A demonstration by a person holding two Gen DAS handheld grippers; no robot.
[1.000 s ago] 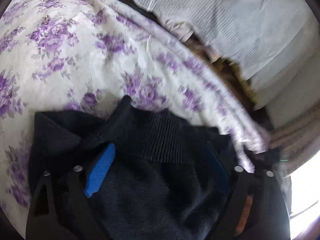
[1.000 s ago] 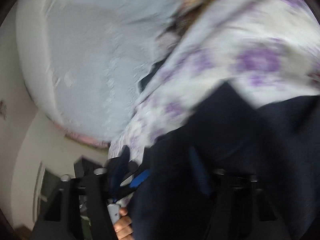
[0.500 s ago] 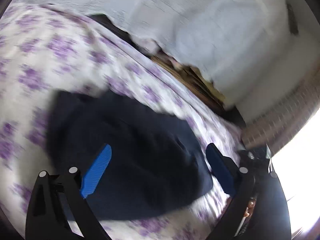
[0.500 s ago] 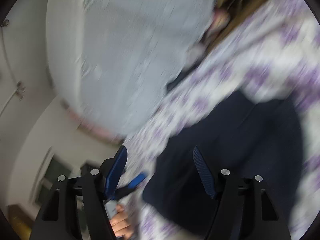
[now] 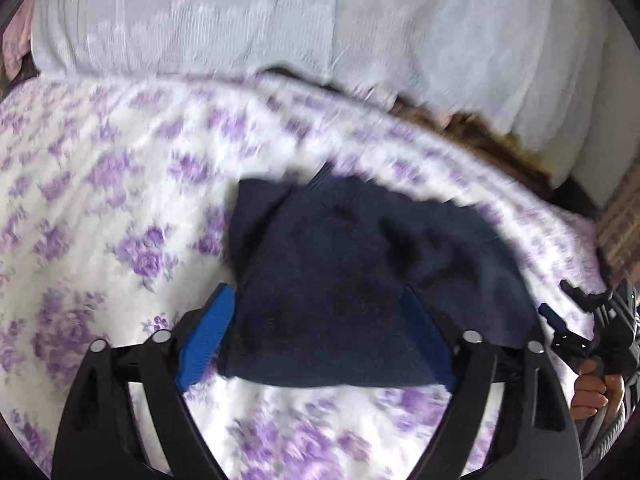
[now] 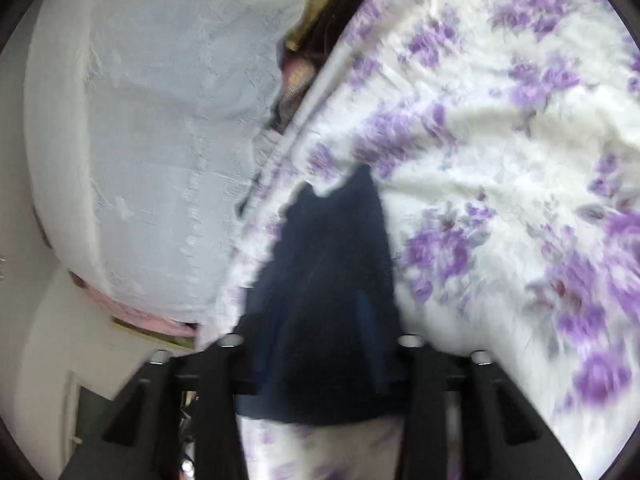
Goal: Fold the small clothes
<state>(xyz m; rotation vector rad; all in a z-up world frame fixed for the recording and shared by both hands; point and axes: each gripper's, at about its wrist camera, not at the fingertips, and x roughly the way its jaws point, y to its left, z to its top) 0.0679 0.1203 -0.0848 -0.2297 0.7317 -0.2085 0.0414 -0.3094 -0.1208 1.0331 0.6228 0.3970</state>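
Observation:
A dark navy knit garment [image 5: 360,280] lies folded in a compact heap on the purple-flowered sheet [image 5: 120,200]. My left gripper [image 5: 314,296] hovers over its near edge. Its blue pads [image 5: 204,340] stand wide apart, touch no cloth, and the jaws are closing a little. In the right wrist view the garment [image 6: 332,280] stretches away between the fingers of my right gripper [image 6: 312,304]. Those jaws are closing too, and I see no cloth pinched. The right gripper [image 5: 560,300] also shows at the left view's right edge, held by a hand [image 5: 592,392].
Behind the bed a pale textured cover [image 5: 280,20] drapes over bulky furniture. A dark gap with brown clutter [image 5: 480,136] runs between the two. The bed's edge [image 6: 256,220] drops off left of the garment, and a brick-patterned surface [image 5: 620,224] stands at far right.
Both grippers have let go of the navy garment and drawn back from it. It was bunched around the fingers and now lies folded on the sheet.

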